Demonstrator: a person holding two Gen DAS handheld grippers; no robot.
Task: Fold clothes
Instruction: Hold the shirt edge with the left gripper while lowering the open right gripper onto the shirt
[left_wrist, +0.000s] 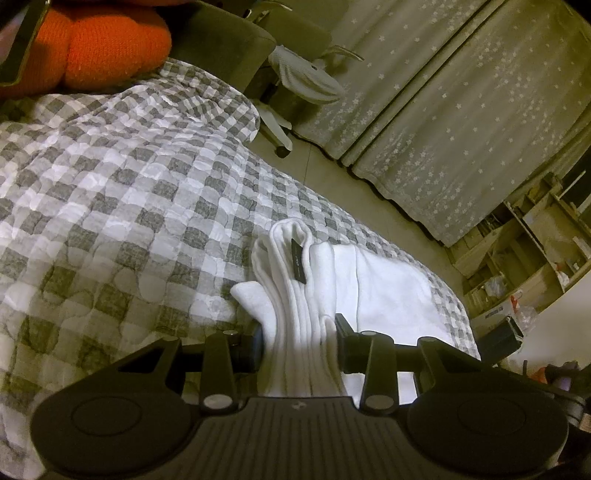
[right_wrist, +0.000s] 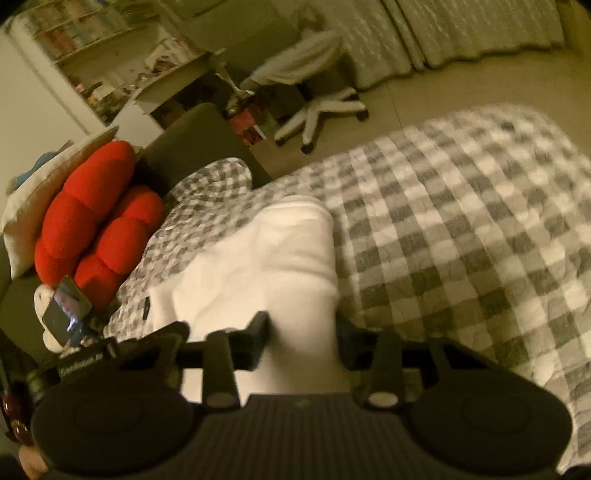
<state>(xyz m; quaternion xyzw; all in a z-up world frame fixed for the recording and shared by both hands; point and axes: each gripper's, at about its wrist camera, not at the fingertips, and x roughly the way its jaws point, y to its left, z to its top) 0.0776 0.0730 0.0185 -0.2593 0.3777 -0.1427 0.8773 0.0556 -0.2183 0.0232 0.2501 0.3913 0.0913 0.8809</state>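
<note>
A white garment lies on the grey-and-white checked bedspread. Its bunched collar end, with a small black label, runs between the fingers of my left gripper, which is shut on that gathered cloth. In the right wrist view the same white garment rises in a thick fold from the checked bedspread. My right gripper is shut on that fold, its black fingers pressing both sides. The lower part of the garment is hidden behind each gripper body.
An orange-red cushion lies at the head of the bed, also the red cushion. A white-based swivel chair stands on the floor beside star-patterned curtains. Shelves fill the corner. The other gripper shows at left.
</note>
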